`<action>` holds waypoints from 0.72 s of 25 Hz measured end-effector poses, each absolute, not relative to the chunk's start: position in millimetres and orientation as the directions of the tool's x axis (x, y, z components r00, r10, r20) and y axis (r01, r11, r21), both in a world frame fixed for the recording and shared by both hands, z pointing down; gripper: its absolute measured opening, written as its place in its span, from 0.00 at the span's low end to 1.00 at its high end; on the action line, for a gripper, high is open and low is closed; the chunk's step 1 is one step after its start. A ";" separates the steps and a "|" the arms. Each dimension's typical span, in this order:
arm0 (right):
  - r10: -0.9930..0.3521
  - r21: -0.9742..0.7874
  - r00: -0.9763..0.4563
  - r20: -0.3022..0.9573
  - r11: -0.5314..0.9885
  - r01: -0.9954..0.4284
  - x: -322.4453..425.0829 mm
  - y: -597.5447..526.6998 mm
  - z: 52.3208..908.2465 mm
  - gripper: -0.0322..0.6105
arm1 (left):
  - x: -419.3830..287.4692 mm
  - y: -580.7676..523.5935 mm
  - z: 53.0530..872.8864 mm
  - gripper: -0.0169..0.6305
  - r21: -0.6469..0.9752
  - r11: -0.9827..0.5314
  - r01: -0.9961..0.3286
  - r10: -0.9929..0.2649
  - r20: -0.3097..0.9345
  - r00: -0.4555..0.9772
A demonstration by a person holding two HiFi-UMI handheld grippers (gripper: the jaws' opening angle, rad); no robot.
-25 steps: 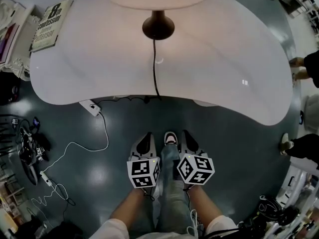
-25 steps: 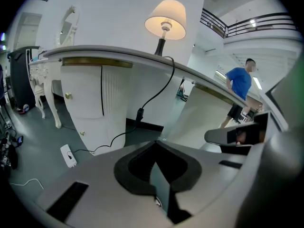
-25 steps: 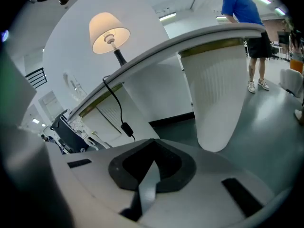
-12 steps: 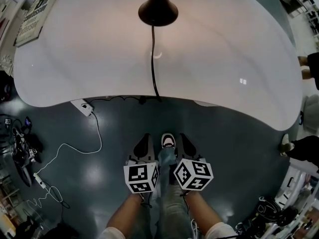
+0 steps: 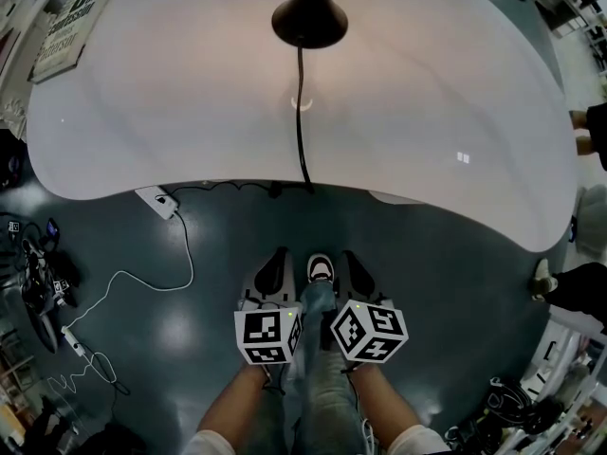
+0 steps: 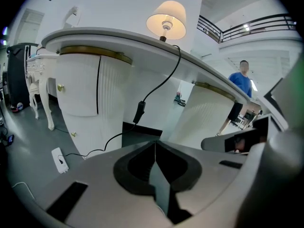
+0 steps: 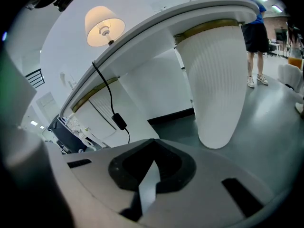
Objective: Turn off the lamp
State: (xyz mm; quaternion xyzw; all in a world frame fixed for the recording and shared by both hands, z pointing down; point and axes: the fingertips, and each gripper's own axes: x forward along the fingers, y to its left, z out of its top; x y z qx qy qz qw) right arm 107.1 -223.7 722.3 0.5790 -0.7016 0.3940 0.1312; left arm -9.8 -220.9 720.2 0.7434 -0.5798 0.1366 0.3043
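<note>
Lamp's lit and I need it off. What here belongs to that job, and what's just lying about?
Job: lamp; its black cord; inline switch on it; white floor box the cord seems to reach; left gripper, right gripper, fingers shut, empty.
Lying about: book on the table; black gear at far left; person in blue.

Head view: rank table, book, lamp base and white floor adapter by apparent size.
1. table
2. book
3. lamp base
4. white adapter
The adapter lies lower, farther from the camera, so its true rank is unsure.
</note>
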 end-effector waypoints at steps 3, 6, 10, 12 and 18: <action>-0.709 -0.404 -0.300 0.638 0.023 -0.914 105.0 -225.2 721.3 0.05 | -7.0 -224.3 718.1 0.04 0.304 -0.162 -0.939 -0.784 0.539 0.310; -0.706 -0.404 -0.302 0.640 0.025 -0.914 104.2 -226.8 721.2 0.05 | -7.0 -227.5 719.0 0.05 0.295 -0.167 -0.941 -0.785 0.537 0.308; -0.704 -0.403 -0.305 0.642 0.029 -0.915 104.2 -229.4 722.2 0.05 | -7.6 -233.0 720.9 0.09 0.274 -0.177 -0.945 -0.787 0.537 0.304; -0.703 -0.403 -0.305 0.643 0.028 -0.915 103.9 -230.8 722.8 0.05 | -7.9 -236.5 721.5 0.10 0.257 -0.191 -0.947 -0.790 0.533 0.304; -0.699 -0.408 -0.313 0.642 0.035 -0.913 99.7 -236.0 722.7 0.05 | -12.2 -249.3 715.4 0.17 0.205 -0.202 -0.958 -0.808 0.518 0.281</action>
